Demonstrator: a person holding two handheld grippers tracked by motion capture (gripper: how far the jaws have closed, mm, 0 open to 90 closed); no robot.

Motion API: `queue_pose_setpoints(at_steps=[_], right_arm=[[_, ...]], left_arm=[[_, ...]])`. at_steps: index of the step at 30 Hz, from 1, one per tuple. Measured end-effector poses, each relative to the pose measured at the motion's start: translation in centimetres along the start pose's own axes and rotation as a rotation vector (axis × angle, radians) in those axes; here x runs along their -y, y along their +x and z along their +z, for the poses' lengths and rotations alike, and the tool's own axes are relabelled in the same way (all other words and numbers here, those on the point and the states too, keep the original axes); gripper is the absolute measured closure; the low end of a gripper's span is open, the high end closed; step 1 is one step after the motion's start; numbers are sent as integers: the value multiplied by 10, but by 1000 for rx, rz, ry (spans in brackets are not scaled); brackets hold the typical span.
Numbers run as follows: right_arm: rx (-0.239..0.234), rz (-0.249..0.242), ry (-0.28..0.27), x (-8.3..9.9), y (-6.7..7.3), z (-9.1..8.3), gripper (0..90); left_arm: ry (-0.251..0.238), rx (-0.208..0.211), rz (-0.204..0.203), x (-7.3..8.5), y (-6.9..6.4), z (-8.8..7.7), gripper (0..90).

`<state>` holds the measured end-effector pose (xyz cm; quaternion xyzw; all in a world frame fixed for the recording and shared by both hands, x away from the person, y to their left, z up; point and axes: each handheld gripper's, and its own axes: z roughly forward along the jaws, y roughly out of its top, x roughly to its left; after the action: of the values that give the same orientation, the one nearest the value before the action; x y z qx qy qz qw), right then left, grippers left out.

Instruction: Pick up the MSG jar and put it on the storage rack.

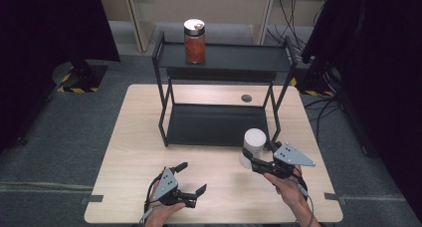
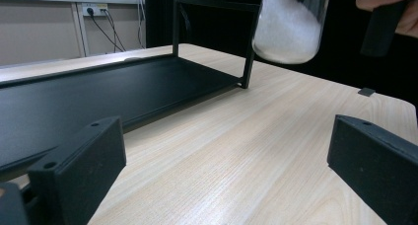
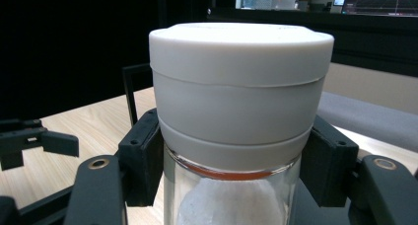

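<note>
Left gripper: jaws wide apart, nothing between them, low over the table on the person's side of the rack.
Right gripper: jaws clamped on the white-lidded jar just under its lid, off the rack's near right corner.
Handling: glass body with white powder inside, so likely rigid, smooth, breakable and fairly weighty; the grip below the lid's rim looks the safest hold.
Far jar: orange contents, on the rack's top shelf, left of centre.
Writing: no label or brand legible anywhere.
</note>
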<state>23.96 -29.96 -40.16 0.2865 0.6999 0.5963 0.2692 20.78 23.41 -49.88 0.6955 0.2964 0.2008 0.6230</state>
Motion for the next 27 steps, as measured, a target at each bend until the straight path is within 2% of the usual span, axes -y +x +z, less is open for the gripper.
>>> queue_pose_setpoints(at_steps=[14,20,27], right_arm=[[-37,-5,-9,-36,-6,10,353],[-49,11,-19,-45,-10,10,354],[-53,8,-21,-57,-13,10,354]], left_arm=[[3,-1,-1,0,0,0,7],[0,-7,-5,0,0,0,7],[4,-8,-5,0,0,0,7]])
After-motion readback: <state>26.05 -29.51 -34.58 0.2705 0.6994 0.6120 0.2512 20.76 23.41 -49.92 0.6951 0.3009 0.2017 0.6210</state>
